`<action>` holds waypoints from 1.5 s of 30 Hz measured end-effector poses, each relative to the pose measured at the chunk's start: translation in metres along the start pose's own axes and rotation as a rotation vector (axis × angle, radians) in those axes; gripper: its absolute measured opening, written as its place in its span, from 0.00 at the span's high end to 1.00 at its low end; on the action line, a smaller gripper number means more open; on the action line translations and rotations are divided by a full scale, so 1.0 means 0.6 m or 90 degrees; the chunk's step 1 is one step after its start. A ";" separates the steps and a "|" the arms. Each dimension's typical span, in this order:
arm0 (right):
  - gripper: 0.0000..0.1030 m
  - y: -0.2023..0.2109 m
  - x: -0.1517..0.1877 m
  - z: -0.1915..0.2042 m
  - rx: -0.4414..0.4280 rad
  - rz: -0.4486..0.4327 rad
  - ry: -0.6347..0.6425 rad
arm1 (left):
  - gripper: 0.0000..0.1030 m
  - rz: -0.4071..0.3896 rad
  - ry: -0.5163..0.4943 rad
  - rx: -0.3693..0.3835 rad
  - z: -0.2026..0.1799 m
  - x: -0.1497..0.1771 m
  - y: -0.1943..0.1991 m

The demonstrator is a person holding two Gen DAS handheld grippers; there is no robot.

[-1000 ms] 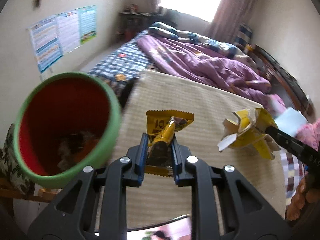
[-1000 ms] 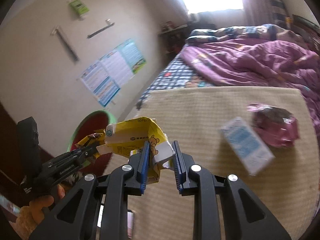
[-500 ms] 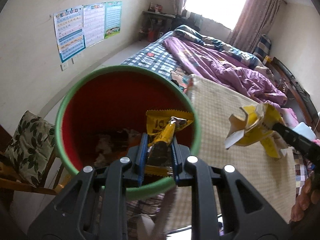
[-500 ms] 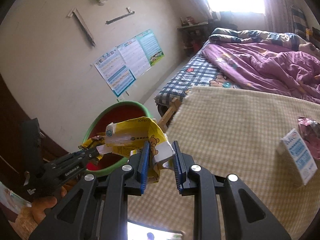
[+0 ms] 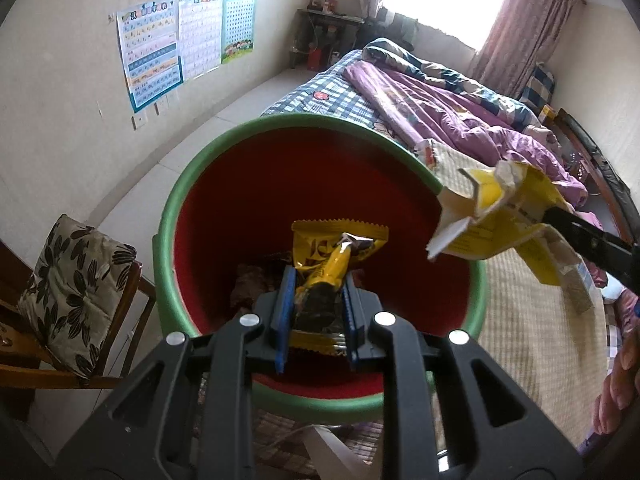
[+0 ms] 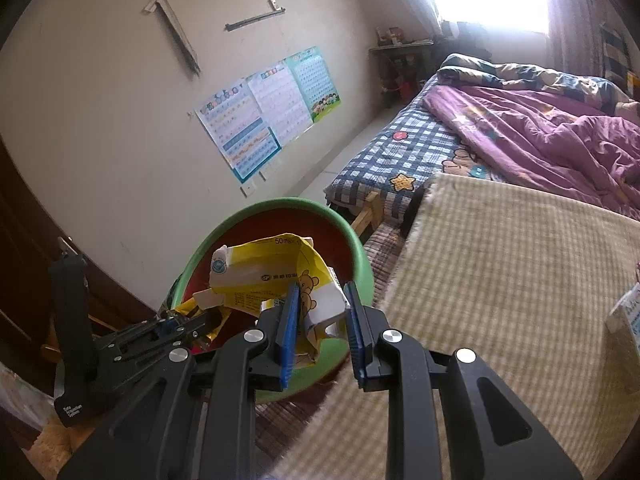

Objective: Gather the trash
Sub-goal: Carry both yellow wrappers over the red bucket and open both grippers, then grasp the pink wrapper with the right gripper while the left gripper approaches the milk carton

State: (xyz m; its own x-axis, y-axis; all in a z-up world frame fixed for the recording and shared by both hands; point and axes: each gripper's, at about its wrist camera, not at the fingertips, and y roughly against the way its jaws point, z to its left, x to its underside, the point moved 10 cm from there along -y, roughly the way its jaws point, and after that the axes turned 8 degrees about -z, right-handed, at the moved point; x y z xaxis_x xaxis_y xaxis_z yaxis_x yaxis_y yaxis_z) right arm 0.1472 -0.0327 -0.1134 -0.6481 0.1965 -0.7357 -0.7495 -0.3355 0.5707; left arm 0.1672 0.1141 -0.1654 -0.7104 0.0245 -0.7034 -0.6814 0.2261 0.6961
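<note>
I am steering two hand-held tools in a bedroom. My left tool point(image 5: 316, 312) is clenched on a yellow snack wrapper point(image 5: 334, 258), which hangs directly over the open mouth of a bin point(image 5: 188, 184) with a green rim and red inside. My right tool point(image 6: 322, 320) is clenched on a torn yellow carton point(image 6: 264, 276). That carton hangs over the near-right part of the bin's rim, beside the wrapper but apart from it.

How far along I judge the job: some dark crumpled trash already lies at the bottom of the bin, so earlier pieces seem to be in. Both pieces in my tools have reached the bin but neither is let go, so the drop is what remains for them. After that there is more to fetch: on the woven mat point(image 6: 520, 264) spread over the bed, at the right edge of the right wrist view, a white and blue box point(image 6: 626, 316) lies waiting. It is cut off by the frame.

How the pieces point: the wrapper's long axis runs along the left tool's fingers, forward and downward towards the bin floor, with its flat serrated end leading. The carton's long axis lies roughly level. In the left wrist view its ragged open end points left, in over the bin, while the pinched end trails towards the bed. The carton is crumpled, so this axis is only approximate.
</note>
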 end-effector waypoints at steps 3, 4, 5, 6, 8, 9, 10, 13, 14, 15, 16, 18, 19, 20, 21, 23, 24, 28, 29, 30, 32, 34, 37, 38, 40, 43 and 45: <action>0.77 -0.013 0.002 0.005 -0.003 0.005 0.001 | 0.77 -0.001 0.002 -0.004 0.009 -0.002 -0.003; 0.76 -0.017 0.002 0.007 -0.007 0.007 0.000 | 0.67 0.000 0.004 -0.009 0.013 -0.002 -0.005; 0.76 -0.019 0.002 0.008 -0.010 0.008 -0.001 | 0.59 0.000 0.008 -0.011 0.016 -0.003 -0.006; 0.74 -0.020 0.005 0.010 -0.013 0.011 -0.001 | 0.49 -0.003 0.013 -0.014 0.018 -0.005 -0.005; 0.71 -0.021 0.006 0.009 -0.014 0.011 0.000 | 0.45 -0.012 0.023 -0.020 0.025 -0.007 -0.004; 0.71 -0.019 0.006 0.007 -0.014 0.009 -0.001 | 0.45 -0.012 0.026 -0.023 0.027 -0.008 -0.005; 0.70 -0.017 0.005 0.004 -0.015 0.008 -0.005 | 0.43 -0.011 0.027 -0.025 0.027 -0.009 -0.005; 0.69 -0.003 0.003 -0.012 -0.011 0.000 -0.012 | 0.39 -0.018 0.037 -0.027 0.020 -0.013 -0.002; 0.68 0.006 0.004 -0.027 -0.004 -0.003 -0.015 | 0.39 -0.021 0.037 -0.025 0.011 -0.014 -0.001; 0.65 0.014 0.004 -0.039 0.002 -0.004 -0.018 | 0.39 -0.022 0.035 -0.023 0.008 -0.016 -0.001; 0.65 0.021 0.006 -0.051 0.009 -0.005 -0.021 | 0.39 -0.024 0.032 -0.021 0.001 -0.016 -0.001; 0.65 0.043 0.010 -0.091 0.031 -0.008 -0.030 | 0.39 -0.029 0.022 -0.018 -0.021 -0.019 0.000; 0.65 0.054 0.012 -0.111 0.042 -0.010 -0.035 | 0.39 -0.035 0.016 -0.017 -0.036 -0.021 0.002; 0.65 0.069 0.014 -0.139 0.058 -0.012 -0.041 | 0.39 -0.039 0.012 -0.016 -0.047 -0.022 0.003; 0.65 0.087 0.015 -0.170 0.075 -0.017 -0.049 | 0.37 -0.043 0.007 -0.013 -0.063 -0.024 0.004; 0.65 0.123 0.015 -0.229 0.109 -0.027 -0.063 | 0.35 -0.046 0.003 -0.003 -0.094 -0.024 0.004; 0.63 0.146 0.014 -0.267 0.132 -0.034 -0.072 | 0.35 -0.045 0.001 0.004 -0.112 -0.022 0.004; 0.48 0.231 0.010 -0.402 0.212 -0.060 -0.092 | 0.32 -0.029 -0.015 0.035 -0.198 -0.001 -0.001; 0.44 0.254 0.010 -0.445 0.237 -0.056 -0.090 | 0.30 -0.026 -0.020 0.042 -0.222 0.007 -0.002; 0.39 0.266 0.013 -0.471 0.255 -0.053 -0.087 | 0.29 -0.022 -0.025 0.048 -0.244 0.014 -0.002; 0.30 0.289 0.020 -0.530 0.292 -0.041 -0.084 | 0.26 -0.014 -0.038 0.064 -0.290 0.030 -0.003; 0.27 0.298 0.031 -0.582 0.305 -0.024 -0.089 | 0.22 -0.010 -0.052 0.077 -0.336 0.042 -0.003; 0.27 0.296 0.045 -0.640 0.301 0.001 -0.102 | 0.20 0.004 -0.064 0.104 -0.407 0.061 -0.006; 0.27 0.292 0.050 -0.654 0.293 0.013 -0.104 | 0.19 0.013 -0.067 0.114 -0.434 0.068 -0.009; 0.27 0.275 0.055 -0.666 0.273 0.037 -0.096 | 0.18 0.028 -0.068 0.130 -0.474 0.078 -0.015; 0.27 0.245 0.060 -0.683 0.249 0.073 -0.078 | 0.18 0.052 -0.063 0.149 -0.525 0.090 -0.029; 0.27 0.230 0.065 -0.686 0.226 0.092 -0.080 | 0.18 0.069 -0.063 0.157 -0.557 0.099 -0.037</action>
State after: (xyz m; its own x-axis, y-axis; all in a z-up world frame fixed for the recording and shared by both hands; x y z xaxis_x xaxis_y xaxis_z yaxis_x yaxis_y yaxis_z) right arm 0.0739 -0.4502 -0.2136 -0.7451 0.2896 -0.6008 -0.6351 -0.0331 0.7717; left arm 0.0814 -0.2150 -0.1747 -0.7473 0.1542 -0.6463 -0.5306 0.4471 0.7201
